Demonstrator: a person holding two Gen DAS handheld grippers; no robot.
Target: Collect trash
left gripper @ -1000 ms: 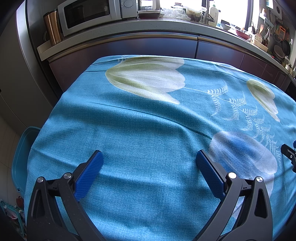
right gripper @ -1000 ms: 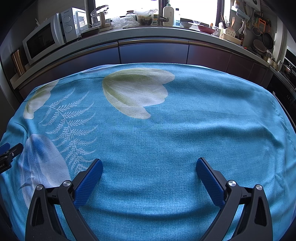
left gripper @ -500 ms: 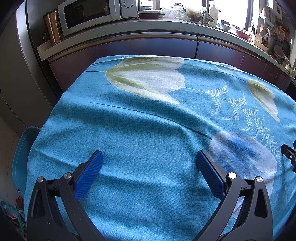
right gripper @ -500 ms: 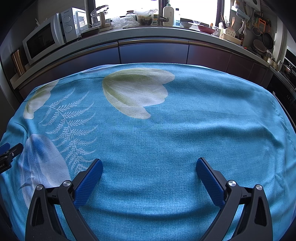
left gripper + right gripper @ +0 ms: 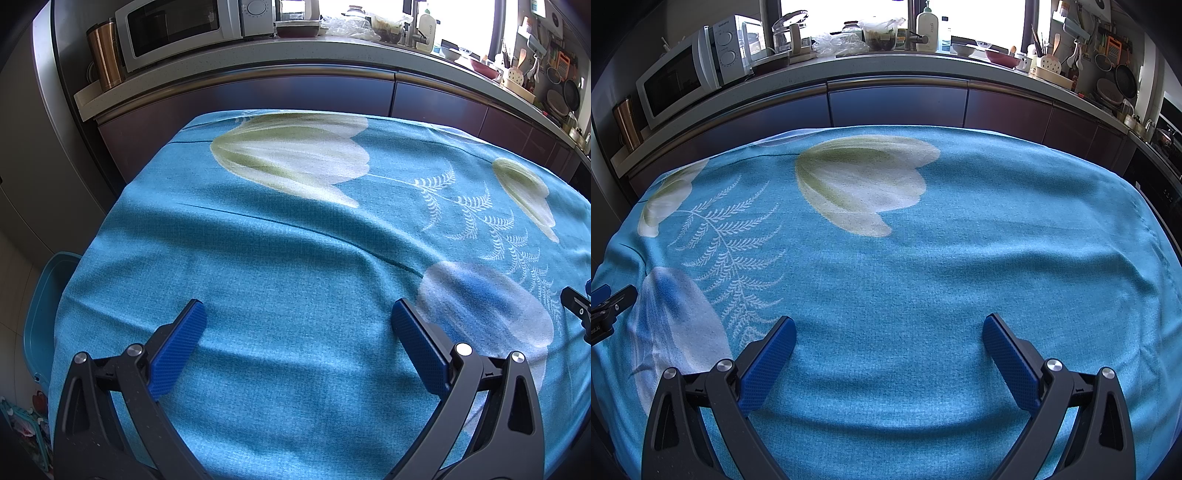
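Both grippers hang over the blue flowered tablecloth (image 5: 295,258) with nothing between their pads: the left gripper (image 5: 297,317) has its jaws spread wide, and so does the right gripper (image 5: 888,332). No trash shows on the cloth in either view. Beyond the tablecloth's far edge runs a kitchen counter (image 5: 897,62) carrying a white microwave (image 5: 184,29). Off the tablecloth's left edge, low down, sits a teal bin (image 5: 44,295)
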